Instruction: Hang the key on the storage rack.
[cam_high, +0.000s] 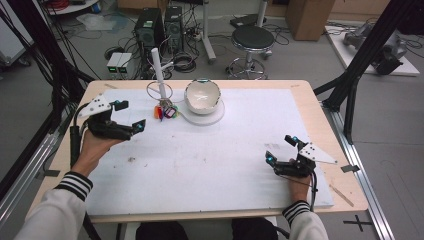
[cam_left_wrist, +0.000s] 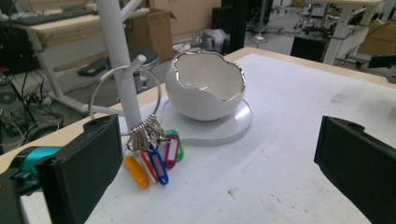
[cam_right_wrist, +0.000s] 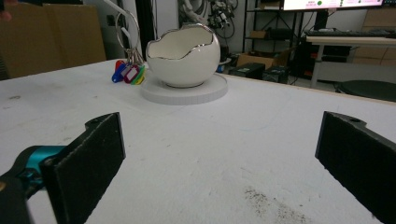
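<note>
A white post (cam_high: 158, 70) stands at the table's far middle, and a metal key ring with several coloured tags (cam_high: 165, 111) hangs from its peg. Right beside it, a white eggshell-shaped bowl (cam_high: 202, 96) with a silver rim rests on a round white base (cam_high: 206, 119). My left gripper (cam_high: 131, 115) is open, a short way left of the tags, held above the mat. In the left gripper view the tags (cam_left_wrist: 159, 163) and bowl (cam_left_wrist: 205, 88) lie ahead between the open jaws. My right gripper (cam_high: 281, 149) is open at the right front, far from the bowl (cam_right_wrist: 183, 56).
A white mat (cam_high: 210, 165) covers most of the wooden table, with a few dirt specks (cam_right_wrist: 261, 198) on it. Beyond the far edge are a black stool (cam_high: 252, 40), computer towers (cam_high: 150, 27) and cables. Black frame struts (cam_high: 360, 65) stand off the right side.
</note>
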